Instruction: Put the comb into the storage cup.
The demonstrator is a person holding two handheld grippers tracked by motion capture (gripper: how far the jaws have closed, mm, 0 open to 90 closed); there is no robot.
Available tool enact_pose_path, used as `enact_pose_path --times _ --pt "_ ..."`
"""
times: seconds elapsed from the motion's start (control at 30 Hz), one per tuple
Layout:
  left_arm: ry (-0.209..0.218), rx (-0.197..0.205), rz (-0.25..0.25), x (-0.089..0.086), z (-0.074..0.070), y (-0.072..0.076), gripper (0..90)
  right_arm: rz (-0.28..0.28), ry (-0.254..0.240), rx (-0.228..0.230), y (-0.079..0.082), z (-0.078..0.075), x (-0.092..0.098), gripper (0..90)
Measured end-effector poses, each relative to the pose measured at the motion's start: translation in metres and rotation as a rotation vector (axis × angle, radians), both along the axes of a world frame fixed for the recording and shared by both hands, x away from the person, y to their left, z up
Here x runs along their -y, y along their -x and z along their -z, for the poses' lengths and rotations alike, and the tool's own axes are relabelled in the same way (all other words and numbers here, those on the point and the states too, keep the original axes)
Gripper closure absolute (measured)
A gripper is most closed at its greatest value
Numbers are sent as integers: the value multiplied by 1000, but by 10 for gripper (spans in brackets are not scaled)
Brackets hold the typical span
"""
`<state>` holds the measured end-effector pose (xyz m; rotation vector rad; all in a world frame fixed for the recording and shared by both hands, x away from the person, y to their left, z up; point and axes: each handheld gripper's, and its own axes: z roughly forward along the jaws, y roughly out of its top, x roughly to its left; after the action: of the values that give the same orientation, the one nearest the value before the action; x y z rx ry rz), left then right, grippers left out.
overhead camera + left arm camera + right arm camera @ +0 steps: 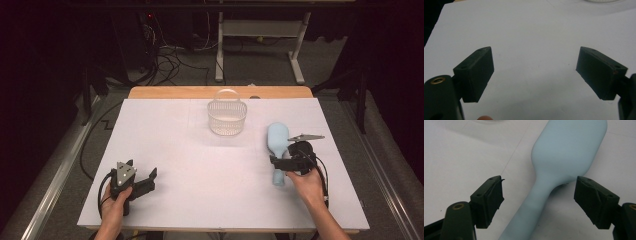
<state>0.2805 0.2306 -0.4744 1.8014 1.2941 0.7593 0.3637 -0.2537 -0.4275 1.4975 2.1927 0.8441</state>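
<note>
A pale blue hairbrush (pixel 277 150) lies back up on the white table sheet at the right, its handle toward me. My right gripper (pixel 282 161) straddles that handle; in the right gripper view the hairbrush (pixel 564 157) runs up between the two black pads (pixel 492 200), which stand apart from it on both sides. My left gripper (pixel 142 180) rests low at the front left, held by a hand. In the left gripper view its fingers (pixel 477 72) are wide apart over bare sheet, and my left gripper (pixel 534 72) holds nothing.
A small translucent white basket (pixel 227 116) with a raised handle stands at the back centre of the table sheet (pixel 200 160). Behind the table lie cables and a desk frame on the floor.
</note>
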Motion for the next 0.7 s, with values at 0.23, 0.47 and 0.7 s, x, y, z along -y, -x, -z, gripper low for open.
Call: enact_pose_path --times 0.23,0.47,0.7 --pt "-1 0 2 1 0 0 155 3 29 -76 -8 2 -3 255" --pt "-2 0 4 1 0 0 155 -1 71 -162 -17 7 -8 280" --pt "-6 -1 6 1 0 0 155 18 90 -198 -24 10 -10 342"
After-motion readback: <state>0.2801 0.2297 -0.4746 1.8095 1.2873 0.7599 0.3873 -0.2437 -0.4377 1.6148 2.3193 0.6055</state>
